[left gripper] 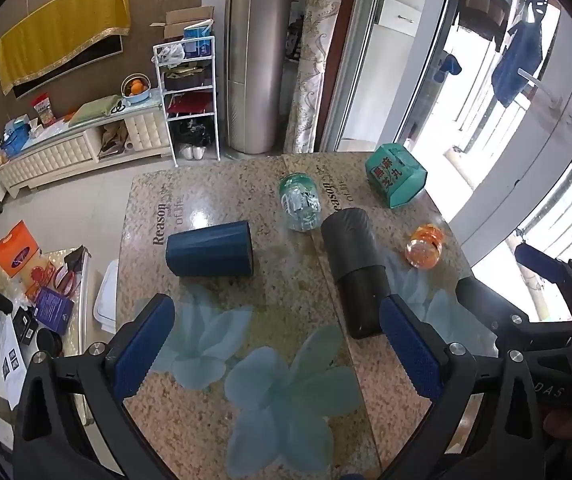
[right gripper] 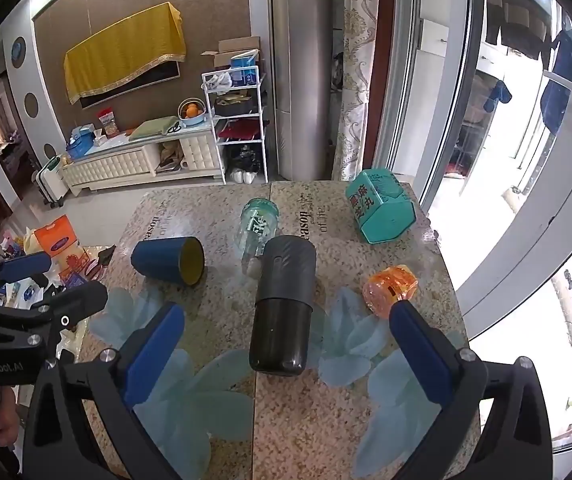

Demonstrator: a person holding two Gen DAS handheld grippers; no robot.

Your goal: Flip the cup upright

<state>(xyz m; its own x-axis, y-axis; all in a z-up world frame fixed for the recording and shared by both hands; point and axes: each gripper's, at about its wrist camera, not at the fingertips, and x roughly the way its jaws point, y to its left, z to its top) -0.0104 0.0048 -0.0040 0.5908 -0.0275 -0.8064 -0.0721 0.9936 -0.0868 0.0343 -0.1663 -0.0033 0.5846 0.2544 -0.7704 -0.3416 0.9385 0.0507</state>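
Left wrist, surroundings: we see a speckled stone-look table (left gripper: 222,184) with pale blue flower prints. A black two-part cylinder (left gripper: 355,276) lies on its side at 1 o'clock, its near end just beside our right fingertip. Past it lie a clear green-printed bottle (left gripper: 301,207) at 12, a teal hexagonal box (left gripper: 395,180) and a small orange jar (left gripper: 425,246) at 1 to 2 o'clock.
Left wrist, materials: the dark blue cup (left gripper: 210,255) is faceted and matte; the fingers carry ribbed blue pads (left gripper: 142,354).
Left wrist, cup and jaws: the left gripper (left gripper: 276,320) has its jaws wide apart, holding nothing. The cup lies on its side at 11 o'clock, beyond the fingertips, apart from them.
Right wrist, surroundings: the black cylinder (right gripper: 284,304) lies at 12 o'clock between our fingers' lines, the bottle (right gripper: 257,226) behind it, the teal box (right gripper: 379,212) at 1 o'clock, the orange jar (right gripper: 389,290) just beside the right fingertip. The table (right gripper: 222,216) shows a seam down the middle.
Right wrist, materials: the cup (right gripper: 168,260) shows a yellowish inside through its open mouth.
Right wrist, cup and jaws: the right gripper (right gripper: 286,312) is spread open and empty. The cup lies on its side at 11 o'clock, mouth toward the right, clear of the jaws. The left gripper (right gripper: 64,284) appears at 9 o'clock, beside the table edge.
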